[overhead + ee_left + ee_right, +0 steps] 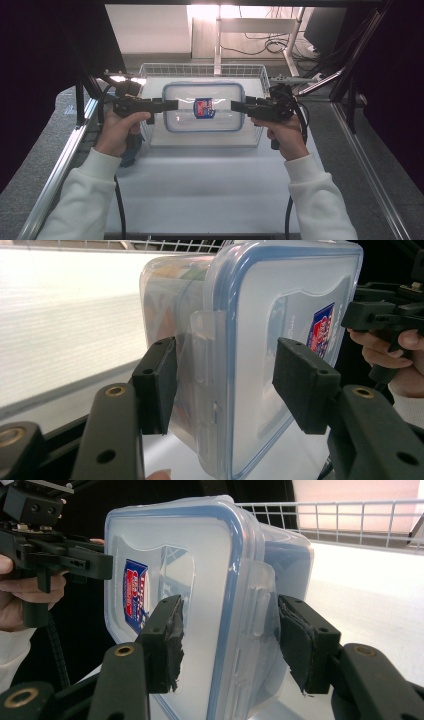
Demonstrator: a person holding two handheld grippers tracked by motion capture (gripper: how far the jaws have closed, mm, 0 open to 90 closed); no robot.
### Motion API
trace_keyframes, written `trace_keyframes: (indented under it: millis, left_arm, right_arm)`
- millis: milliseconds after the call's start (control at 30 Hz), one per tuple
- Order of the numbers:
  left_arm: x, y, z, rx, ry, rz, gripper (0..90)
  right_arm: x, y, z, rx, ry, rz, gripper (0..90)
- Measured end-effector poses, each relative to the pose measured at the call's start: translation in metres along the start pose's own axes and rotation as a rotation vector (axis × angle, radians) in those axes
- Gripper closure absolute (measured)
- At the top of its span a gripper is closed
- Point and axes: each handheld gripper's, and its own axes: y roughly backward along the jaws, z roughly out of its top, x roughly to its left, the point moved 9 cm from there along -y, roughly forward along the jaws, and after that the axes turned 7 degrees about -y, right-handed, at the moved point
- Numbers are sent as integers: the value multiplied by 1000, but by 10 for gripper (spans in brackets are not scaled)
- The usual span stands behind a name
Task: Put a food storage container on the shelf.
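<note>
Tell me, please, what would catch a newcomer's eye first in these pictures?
Most striking is the clear plastic container with a blue-rimmed lid and a red-and-blue label, at the centre of the table inside a white wire basket. The left gripper and right gripper meet it from opposite ends, each with open jaws straddling a side latch. White sleeves come in from the bottom.

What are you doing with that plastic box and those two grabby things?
A person holds a gripper in each hand, one at each end of a clear plastic food box with a blue-rimmed lid. The box sits in a white wire basket. The left gripper and the right gripper each have open jaws on either side of a side latch, not yet squeezing.
</note>
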Motion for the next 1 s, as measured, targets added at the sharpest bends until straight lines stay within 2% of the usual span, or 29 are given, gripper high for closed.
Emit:
trace_keyframes:
  millis: [233,367,700,1000]
  left_arm:
    - [7,0,15,-12,0,3,441]
    - [8,-1,23,-16,-12,17,439]
    - [20,-10,43,-5,-15,15,438]
    - [34,-19,44,8,4,11,438]
  right_arm:
    - [-3,-5,15,-3,3,-3,454]
    - [-4,-8,22,-8,6,2,453]
    - [-17,-14,41,-13,-3,-1,452]
    - [-28,-26,45,12,-15,-9,452]
